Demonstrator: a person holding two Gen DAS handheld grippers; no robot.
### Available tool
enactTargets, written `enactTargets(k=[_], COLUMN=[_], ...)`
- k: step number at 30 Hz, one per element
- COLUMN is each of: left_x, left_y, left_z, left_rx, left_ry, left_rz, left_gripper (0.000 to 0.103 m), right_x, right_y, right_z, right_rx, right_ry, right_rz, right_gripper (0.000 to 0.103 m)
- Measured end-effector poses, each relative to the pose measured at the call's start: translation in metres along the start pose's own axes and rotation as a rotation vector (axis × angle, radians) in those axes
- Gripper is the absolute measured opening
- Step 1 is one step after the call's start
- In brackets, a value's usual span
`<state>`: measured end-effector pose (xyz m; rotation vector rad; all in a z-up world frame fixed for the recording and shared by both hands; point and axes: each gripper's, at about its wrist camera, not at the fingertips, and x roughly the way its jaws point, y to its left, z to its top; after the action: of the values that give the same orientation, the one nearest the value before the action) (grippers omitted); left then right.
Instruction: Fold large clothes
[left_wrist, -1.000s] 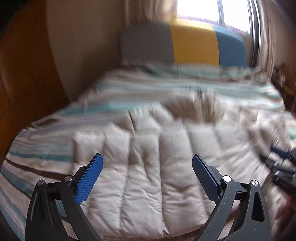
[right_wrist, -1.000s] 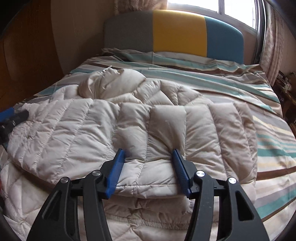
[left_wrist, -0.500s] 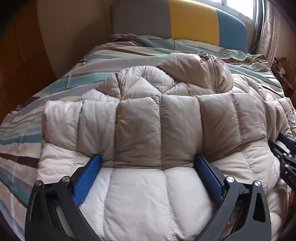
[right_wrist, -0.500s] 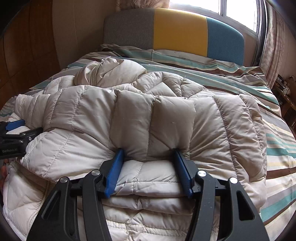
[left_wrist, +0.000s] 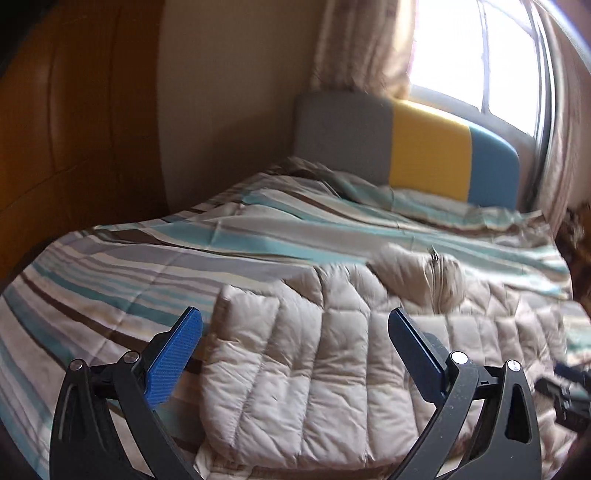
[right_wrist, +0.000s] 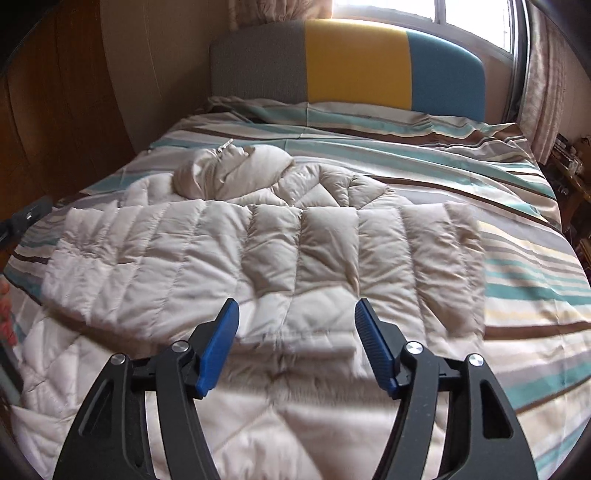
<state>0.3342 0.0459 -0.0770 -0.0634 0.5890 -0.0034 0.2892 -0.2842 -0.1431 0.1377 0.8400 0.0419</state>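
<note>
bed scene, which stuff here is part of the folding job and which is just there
Part of the job:
- beige puffer jacket, lying folded over on the bed
- left gripper, open above the jacket
- right gripper, its jaws have just been opening, nothing between them

Just there:
- striped duvet
- grey, yellow and blue headboard
- curtains
</note>
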Motion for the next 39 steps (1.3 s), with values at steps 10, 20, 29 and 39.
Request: enactTargets(k=[10,20,29,39], left_x=[-0.02,-0.07,-0.129,-0.167], left_y=[0.008,0.028,0.084,0.106], left_z=[0.015,-0.065,-0.15,-0.205], left_rx=[-0.061,0.012,0.013,-0.011], left_ry=[0.036,0.174,0.221,0.256], left_rz=[-0.085,-0.176,-0.101,-0.16], left_gripper=[0.1,0.1,0.1,0.097], right_x=[-0.042,-0.09,-0.155,-0.18], right_y=[0.0,-0.035,-0.094,-0.099], right_z=[-0.032,-0.102,-0.185,-0.242], right_rx=[-0.021,0.072,0.217,0.264], right_ry=[-0.005,0.02,0.048,0.078], right_rz=[-0.023,-0.01,-0.072,-0.061], right_gripper=[0.067,0.07,0.07,0.07])
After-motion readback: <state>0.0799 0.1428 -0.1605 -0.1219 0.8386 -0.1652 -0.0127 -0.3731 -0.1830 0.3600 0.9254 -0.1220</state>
